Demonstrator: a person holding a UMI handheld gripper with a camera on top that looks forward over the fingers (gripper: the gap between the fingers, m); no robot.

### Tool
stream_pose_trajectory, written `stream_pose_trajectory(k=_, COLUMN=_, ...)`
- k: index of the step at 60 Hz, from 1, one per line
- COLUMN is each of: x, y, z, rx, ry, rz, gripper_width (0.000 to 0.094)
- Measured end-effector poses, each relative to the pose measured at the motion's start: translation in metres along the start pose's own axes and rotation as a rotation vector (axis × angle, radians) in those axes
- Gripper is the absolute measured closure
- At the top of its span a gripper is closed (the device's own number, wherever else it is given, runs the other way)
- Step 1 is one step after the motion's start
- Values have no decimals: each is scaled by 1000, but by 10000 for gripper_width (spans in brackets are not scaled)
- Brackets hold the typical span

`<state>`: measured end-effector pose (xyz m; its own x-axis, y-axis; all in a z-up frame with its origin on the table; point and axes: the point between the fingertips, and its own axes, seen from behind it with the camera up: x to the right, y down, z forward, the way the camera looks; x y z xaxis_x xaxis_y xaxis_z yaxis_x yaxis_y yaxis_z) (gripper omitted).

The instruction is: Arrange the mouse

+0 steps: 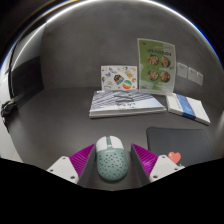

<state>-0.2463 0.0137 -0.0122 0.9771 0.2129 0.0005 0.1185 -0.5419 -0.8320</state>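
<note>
A pale mint-green mouse (112, 158) with a perforated shell and a white front lies between my gripper's (113, 150) fingers, its front pointing away from me. The left pad (83, 158) and the right pad (145, 158) both lie against its sides, so the gripper is shut on it. A dark mouse mat (180, 138) lies on the grey desk just ahead and to the right of the right finger. I cannot tell whether the mouse rests on the desk or is lifted off it.
Beyond the fingers lies a flat book (125, 102), with a blue-edged notebook (190, 107) to its right. An illustrated card (156, 65) and a smaller one (119, 78) stand against the grey wall. A small red object (175, 157) sits by the right finger. A dark object (10, 110) is far left.
</note>
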Motion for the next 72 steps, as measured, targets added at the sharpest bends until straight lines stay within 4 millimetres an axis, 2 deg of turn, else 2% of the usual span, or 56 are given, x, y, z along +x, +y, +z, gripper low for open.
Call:
stream_pose_trajectory(k=1, x=0, y=1, z=1, rx=-11, ry=1, rz=4, gripper_width=203)
stream_pose_trajectory(k=2, x=0, y=-1, z=3, rx=-10, ry=3, rz=12, gripper_width=165)
stream_pose_trajectory(k=6, x=4, y=-2, z=6, rx=-19, ry=24, rz=12, gripper_width=405)
stream_pose_trajectory(k=10, x=6, y=-3, z=7, rx=-20, ry=51, rz=67, gripper_width=424)
stream_pose_trajectory(k=17, x=4, y=-5, z=7, rx=-27, ry=82, rz=65, gripper_width=502)
stream_pose_trajectory(k=21, x=-12, y=-8, z=2, rx=-38, ry=36, rz=101, gripper_width=529)
stream_pose_trajectory(k=23, x=-21, y=-24, z=-7, rx=-3, ry=11, rz=99, gripper_width=527)
stream_pose_trajectory(k=25, x=-27, y=-50, z=-20, rx=68, ry=-1, rz=79, gripper_width=535)
stream_pose_trajectory(k=27, x=-27, y=-85, z=-38, rx=139, ry=10, rz=61, gripper_width=537)
stream_pose_trajectory(k=29, x=-20, y=-108, z=-58, rx=197, ry=31, rz=47, gripper_width=540)
stream_pose_trajectory(k=33, x=16, y=-150, z=-96, rx=312, ry=89, rz=22, gripper_width=541)
stream_pose_trajectory(k=35, x=51, y=-167, z=-110, rx=345, ry=138, rz=28, gripper_width=541)
stream_pose_trajectory(k=36, x=63, y=-169, z=-126, rx=360, ry=172, rz=31, gripper_width=542)
stream_pose_trajectory(k=37, x=80, y=-169, z=-132, rx=367, ry=202, rz=35, gripper_width=543)
stream_pose_trajectory(k=39, x=112, y=-163, z=-142, rx=361, ry=260, rz=37, gripper_width=545)
stream_pose_trajectory(k=41, x=144, y=-147, z=-147, rx=338, ry=311, rz=44, gripper_width=546)
stream_pose_trajectory(k=42, x=159, y=-136, z=-147, rx=319, ry=330, rz=51, gripper_width=545)
stream_pose_trajectory(k=43, x=176, y=-125, z=-138, rx=294, ry=340, rz=60, gripper_width=545)
stream_pose_trajectory(k=45, x=196, y=-100, z=-137, rx=250, ry=348, rz=81, gripper_width=546)
stream_pose_trajectory(k=48, x=215, y=-57, z=-121, rx=165, ry=338, rz=130, gripper_width=545)
stream_pose_trajectory(k=50, x=222, y=-33, z=-112, rx=115, ry=327, rz=153, gripper_width=544)
stream_pose_trajectory(k=51, x=223, y=-20, z=-95, rx=103, ry=321, rz=160, gripper_width=543)
stream_pose_trajectory(k=55, x=230, y=2, z=-79, rx=57, ry=286, rz=154, gripper_width=542)
stream_pose_trajectory(k=62, x=228, y=36, z=-62, rx=-11, ry=247, rz=124, gripper_width=535)
stream_pose_trajectory(k=65, x=227, y=34, z=-59, rx=12, ry=227, rz=123, gripper_width=536)
stream_pose_trajectory(k=66, x=227, y=34, z=-59, rx=15, ry=219, rz=128, gripper_width=430)
stream_pose_trajectory(k=67, x=227, y=33, z=-60, rx=20, ry=210, rz=132, gripper_width=458)
stream_pose_trajectory(k=70, x=226, y=33, z=-59, rx=23, ry=183, rz=134, gripper_width=415)
stream_pose_trajectory(k=71, x=226, y=33, z=-59, rx=23, ry=173, rz=132, gripper_width=398)
stream_pose_trajectory(k=72, x=225, y=33, z=-59, rx=21, ry=162, rz=131, gripper_width=338)
